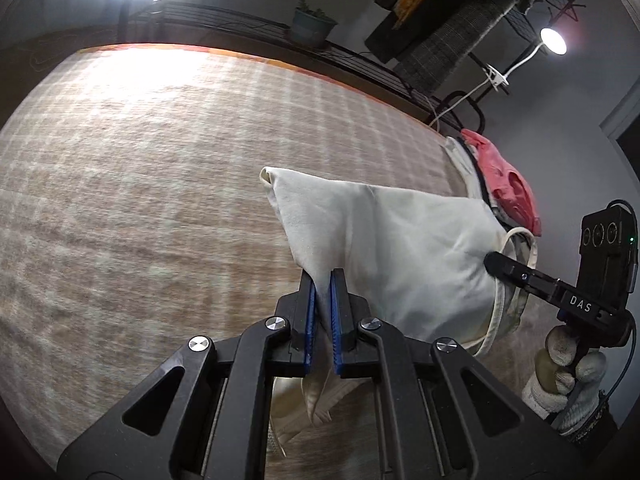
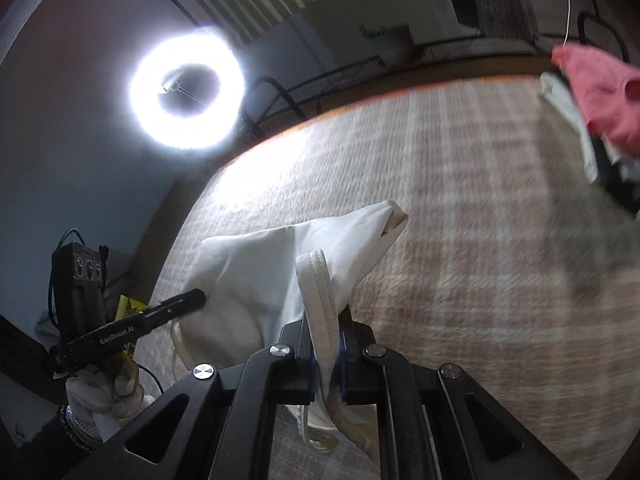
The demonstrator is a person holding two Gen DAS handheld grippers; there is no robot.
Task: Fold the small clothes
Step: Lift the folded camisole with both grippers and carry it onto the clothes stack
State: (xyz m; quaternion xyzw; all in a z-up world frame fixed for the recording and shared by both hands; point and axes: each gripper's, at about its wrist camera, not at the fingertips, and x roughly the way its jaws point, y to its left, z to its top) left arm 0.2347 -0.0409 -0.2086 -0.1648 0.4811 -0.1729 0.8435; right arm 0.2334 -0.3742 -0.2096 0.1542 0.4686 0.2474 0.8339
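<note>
Currently: checked desk (image 1: 140, 160) carries the work; a pile of other clothes, pink garment (image 1: 508, 178) on top, sits at its far edge, well apart from the grip points.

White garment (image 1: 400, 248) is lifted off the desk, stretched between the two tools. Far corner droops free toward the desk.

Left hand-held gripper (image 1: 323, 304): blue pads pressed together on a fold of the white cloth; cloth rises ahead of the fingers and hangs below them.

Right hand-held gripper (image 2: 327, 340): pinching the thick stitched band (image 2: 318, 300) of the same garment, band running up out of the jaws.

Judgement, step in hand: carrying the held edge over to make a fold. To do it well, keep both pinches firm, hold the span taut and level, lower so the free corner lands first, lay held edge squarely on top, and release only once the cloth lies flat.
</note>
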